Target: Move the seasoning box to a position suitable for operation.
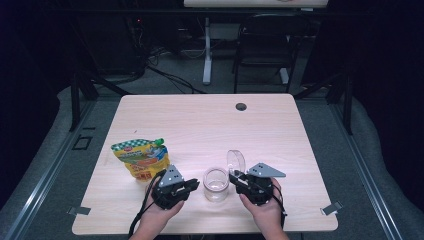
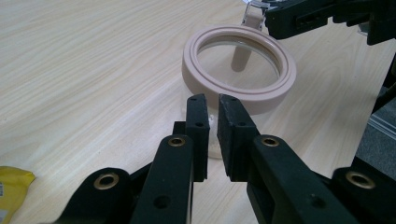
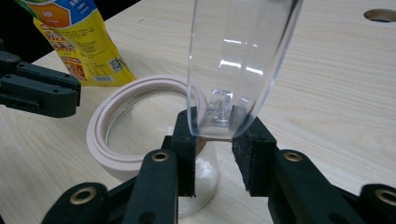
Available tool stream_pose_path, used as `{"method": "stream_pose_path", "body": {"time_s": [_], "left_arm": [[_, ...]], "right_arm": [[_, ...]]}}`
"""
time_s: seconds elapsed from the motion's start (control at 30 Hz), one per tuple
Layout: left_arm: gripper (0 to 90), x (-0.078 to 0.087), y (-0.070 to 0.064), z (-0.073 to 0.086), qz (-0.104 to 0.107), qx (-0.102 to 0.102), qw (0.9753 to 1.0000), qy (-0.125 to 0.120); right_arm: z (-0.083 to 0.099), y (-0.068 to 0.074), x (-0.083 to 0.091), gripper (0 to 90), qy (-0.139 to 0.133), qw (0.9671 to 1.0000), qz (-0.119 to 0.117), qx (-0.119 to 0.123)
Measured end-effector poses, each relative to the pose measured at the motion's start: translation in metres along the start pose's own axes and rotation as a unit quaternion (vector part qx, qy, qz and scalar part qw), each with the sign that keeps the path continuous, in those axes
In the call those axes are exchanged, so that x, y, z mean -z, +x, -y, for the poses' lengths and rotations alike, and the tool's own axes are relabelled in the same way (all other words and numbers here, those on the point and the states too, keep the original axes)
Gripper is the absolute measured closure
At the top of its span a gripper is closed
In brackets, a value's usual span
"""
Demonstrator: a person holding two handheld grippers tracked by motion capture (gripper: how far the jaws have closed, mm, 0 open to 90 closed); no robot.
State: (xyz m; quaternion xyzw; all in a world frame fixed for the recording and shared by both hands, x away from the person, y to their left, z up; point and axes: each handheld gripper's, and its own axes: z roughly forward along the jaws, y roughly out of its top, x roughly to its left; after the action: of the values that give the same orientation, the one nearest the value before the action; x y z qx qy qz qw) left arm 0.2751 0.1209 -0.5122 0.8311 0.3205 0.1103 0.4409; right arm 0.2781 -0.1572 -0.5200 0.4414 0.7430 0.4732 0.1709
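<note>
The clear lid (image 3: 238,60) stands pinched upright in the right gripper (image 3: 215,135) jaws above the jar (image 1: 216,184).

Light wood-grain table (image 1: 210,120), rectangular with rounded corners, round cable hole (image 1: 241,106) near the far edge, a metal clip (image 1: 80,210) at the near left corner and another clip (image 1: 331,208) at the near right. On it: a yellow snack pouch (image 1: 141,158) with green top, lying flat at the near left; a clear glass jar (image 1: 216,184) with a beige rim standing upright near the front middle, well apart from the pouch.
</note>
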Motion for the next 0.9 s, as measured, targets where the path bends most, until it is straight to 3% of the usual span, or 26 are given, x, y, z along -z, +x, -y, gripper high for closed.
{"method": "stream_pose_path", "body": {"time_s": [0.53,0.9], "left_arm": [[81.2,0.012,0.007,0.017,-0.019,0.011,0.9997,0.006],[78.6,0.032,0.017,0.032,-0.046,0.025,0.9986,0.009]], "right_arm": [[-0.01,-0.01,-0.003,69.6,-0.007,0.9999,-0.009,0.009],[-0.021,-0.019,-0.014,72.9,-0.009,0.9998,-0.017,0.002]]}}
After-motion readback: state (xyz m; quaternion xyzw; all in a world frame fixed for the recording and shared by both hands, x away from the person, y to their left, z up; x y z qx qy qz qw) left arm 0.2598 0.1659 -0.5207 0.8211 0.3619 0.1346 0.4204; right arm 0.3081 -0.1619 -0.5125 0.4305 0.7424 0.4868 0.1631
